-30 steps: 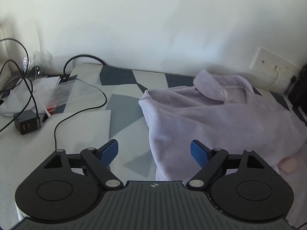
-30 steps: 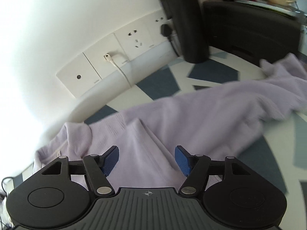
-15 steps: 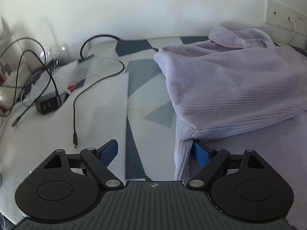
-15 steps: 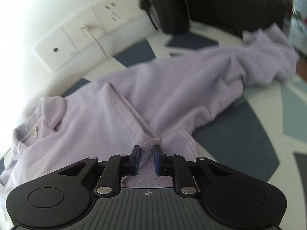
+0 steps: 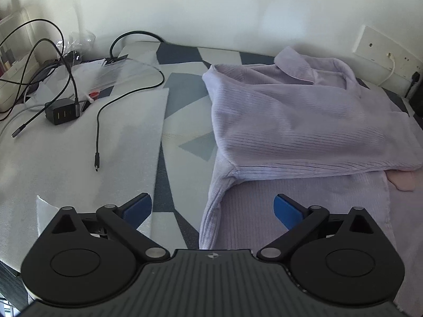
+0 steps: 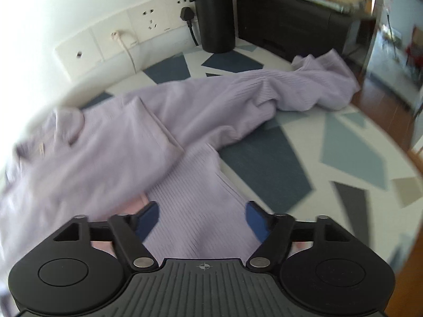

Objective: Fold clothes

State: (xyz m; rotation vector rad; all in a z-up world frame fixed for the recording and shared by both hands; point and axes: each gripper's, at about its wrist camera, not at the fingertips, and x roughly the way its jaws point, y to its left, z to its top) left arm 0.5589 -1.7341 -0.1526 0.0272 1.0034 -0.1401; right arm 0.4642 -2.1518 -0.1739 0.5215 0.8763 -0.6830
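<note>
Left gripper: the left gripper [image 5: 212,208] is held wide open and nothing is gripped; its blue pads [image 5: 137,207] are spread either side of the garment's left edge, low in the left wrist view.
Right gripper: the right gripper [image 6: 202,218] is likewise spread wide and empty; ribbed cloth is seen between its blue fingertips [image 6: 253,220], though contact cannot be told.
Garment: a lilac ribbed sweater [image 5: 290,121] is laid on the patterned table cover [image 5: 182,100]. In the left wrist view its upper part is folded down over the lower part, from about 12 to 3 o'clock, with the collar [image 5: 298,66] at the far side.
Sleeve: in the right wrist view one sleeve [image 6: 304,89] is stretched out toward 1 o'clock, its bunched end lying near the table edge.
Pink item: a small pink piece [image 5: 401,181] is partly covered by the fold; what it is cannot be told.
Left side: a black charger [image 5: 62,111] and a loose black cable [image 5: 98,121] are lying at 10 o'clock, well apart from the sweater.
Back wall: wall sockets [image 6: 148,23] and a black cylinder [image 6: 215,13] are seen at 12 o'clock in the right wrist view.
</note>
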